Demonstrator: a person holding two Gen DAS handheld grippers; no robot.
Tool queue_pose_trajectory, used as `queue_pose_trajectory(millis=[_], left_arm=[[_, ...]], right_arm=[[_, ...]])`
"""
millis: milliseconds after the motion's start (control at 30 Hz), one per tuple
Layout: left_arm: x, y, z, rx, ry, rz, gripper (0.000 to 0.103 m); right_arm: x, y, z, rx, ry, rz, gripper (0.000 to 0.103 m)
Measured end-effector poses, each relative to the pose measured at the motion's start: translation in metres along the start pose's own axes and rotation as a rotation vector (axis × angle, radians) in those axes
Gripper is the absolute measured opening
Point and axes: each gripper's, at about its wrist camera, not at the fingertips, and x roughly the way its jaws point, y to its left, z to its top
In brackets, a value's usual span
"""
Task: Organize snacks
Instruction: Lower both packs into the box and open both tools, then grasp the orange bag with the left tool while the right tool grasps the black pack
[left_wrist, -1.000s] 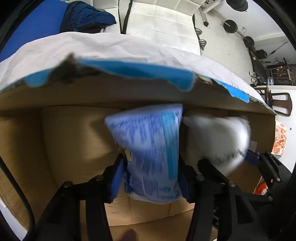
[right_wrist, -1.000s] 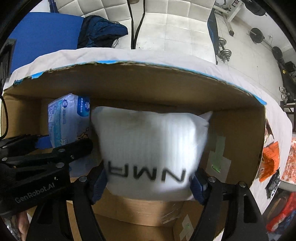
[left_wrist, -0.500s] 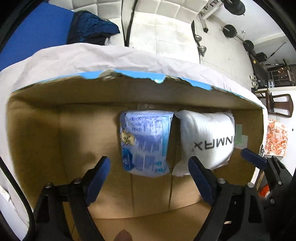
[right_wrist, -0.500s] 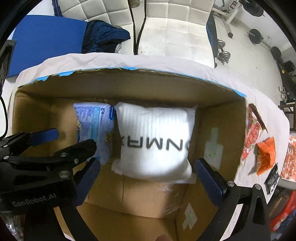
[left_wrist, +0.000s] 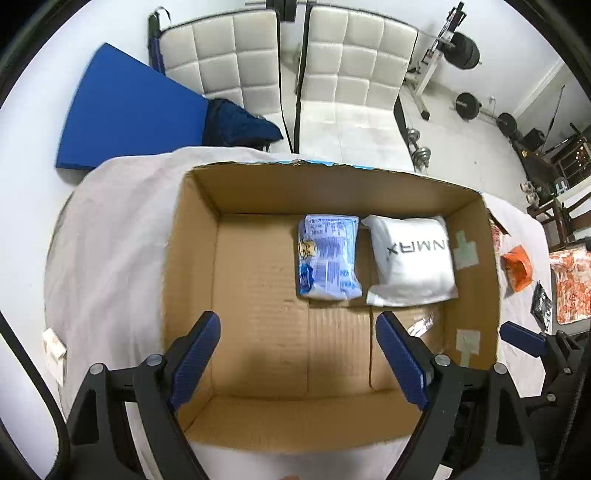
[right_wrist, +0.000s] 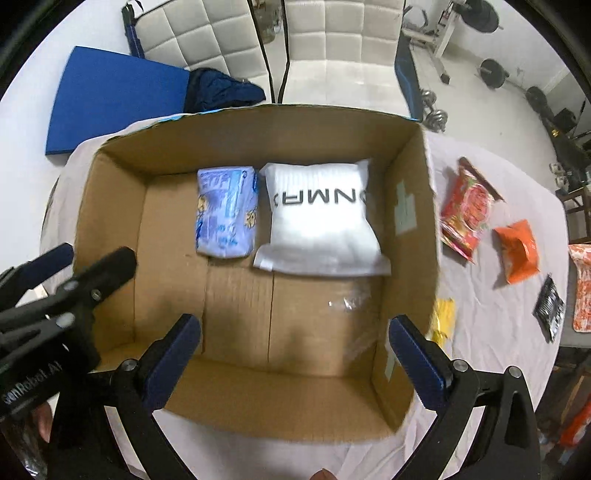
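An open cardboard box (left_wrist: 192, 258) (right_wrist: 424, 192) stands on the white-clothed table. On its floor, against the far wall, a blue printed snack pack (left_wrist: 328, 258) (right_wrist: 227, 212) lies left of a white pack with black letters (left_wrist: 412, 260) (right_wrist: 321, 218). My left gripper (left_wrist: 299, 354) hangs open above the box's near half, holding nothing. My right gripper (right_wrist: 295, 350) is also open and empty over the near edge. The left gripper's body (right_wrist: 62, 295) shows at the right wrist view's left side.
To the right of the box on the cloth lie a red snack bag (right_wrist: 469, 210), an orange bag (right_wrist: 517, 251) (left_wrist: 519, 267), a small black packet (right_wrist: 550, 308), a yellow wrapper (right_wrist: 443, 321) and an orange-white pack (right_wrist: 581, 291). Two white chairs (left_wrist: 343, 81) and a blue mat (left_wrist: 125, 114) stand beyond the table.
Both grippers let go of their packs, opened and pulled back up out of the box. The blue and white packs now lie side by side on the box floor.
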Motion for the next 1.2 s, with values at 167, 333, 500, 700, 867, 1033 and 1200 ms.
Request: queue_pose_trajectory(millis=[167, 333, 500, 700, 867, 1033, 1200], left_arm=[[-0.026, 0.000, -0.014, 0.013, -0.052, 0.016, 0.086], [-0.052, -0.007, -0.034, 0.029, -0.102, 0.027, 0.086], [-0.079, -0.016, -0.053, 0.043, -0.137, 0.022, 0.086], [-0.109, -0.029, -0.065, 0.053, -0.177, 0.027, 0.086], [-0.122, -0.045, -0.066, 0.031, -0.185, 0.025, 0.086], [-0.132, -0.081, -0.059, 0.049, -0.189, 0.006, 0.086], [-0.125, -0.158, -0.036, 0.123, -0.181, -0.044, 0.086]], right_arm=[[-0.024, -0.002, -0.037, 0.016, -0.036, 0.007, 0.103], [-0.053, -0.003, -0.067, 0.035, -0.081, 0.014, 0.103], [-0.091, -0.006, -0.091, 0.042, -0.131, 0.019, 0.103], [-0.125, -0.011, -0.108, 0.036, -0.167, 0.034, 0.103], [-0.143, -0.022, -0.117, 0.032, -0.189, 0.078, 0.103], [-0.151, -0.062, -0.115, 0.072, -0.181, 0.121, 0.103], [-0.156, -0.156, -0.115, 0.195, -0.182, 0.093, 0.103]])
